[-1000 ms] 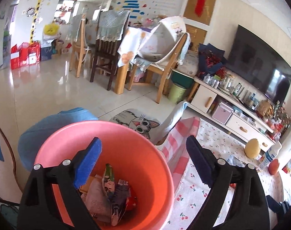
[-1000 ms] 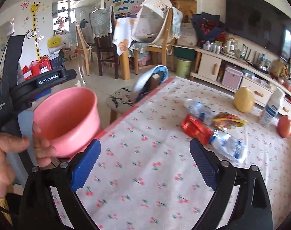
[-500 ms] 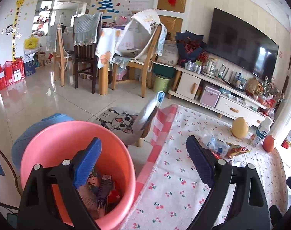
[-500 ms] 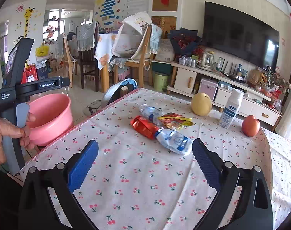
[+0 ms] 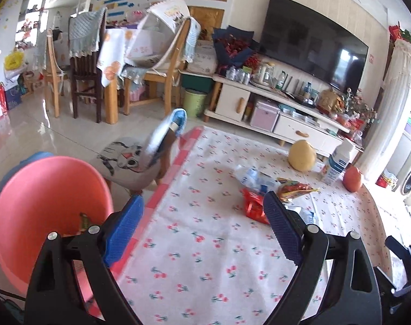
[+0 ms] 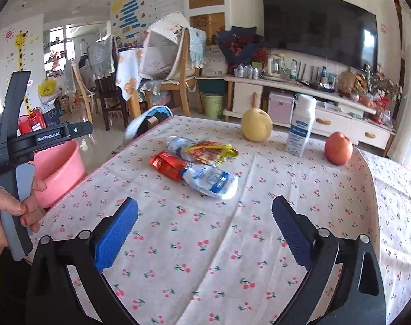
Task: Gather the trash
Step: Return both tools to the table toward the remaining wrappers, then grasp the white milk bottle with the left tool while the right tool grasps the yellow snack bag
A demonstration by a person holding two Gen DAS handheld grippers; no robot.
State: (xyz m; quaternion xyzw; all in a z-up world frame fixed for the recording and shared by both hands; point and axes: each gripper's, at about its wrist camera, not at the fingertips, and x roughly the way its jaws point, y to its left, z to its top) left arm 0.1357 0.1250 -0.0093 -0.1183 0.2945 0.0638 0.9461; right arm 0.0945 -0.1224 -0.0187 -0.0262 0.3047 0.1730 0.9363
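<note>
Pear (image 6: 256, 125), apple (image 6: 338, 148) behind wrappers (image 6: 209, 150)

Black claw (image 6: 205, 230) frames, blue ribbed pads (image 6: 116, 234), silver screws.

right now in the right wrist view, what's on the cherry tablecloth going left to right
red foil wrapper → crushed clear plastic bottle with blue label → round yellow pear → upright white bottle with blue label → red apple
</note>
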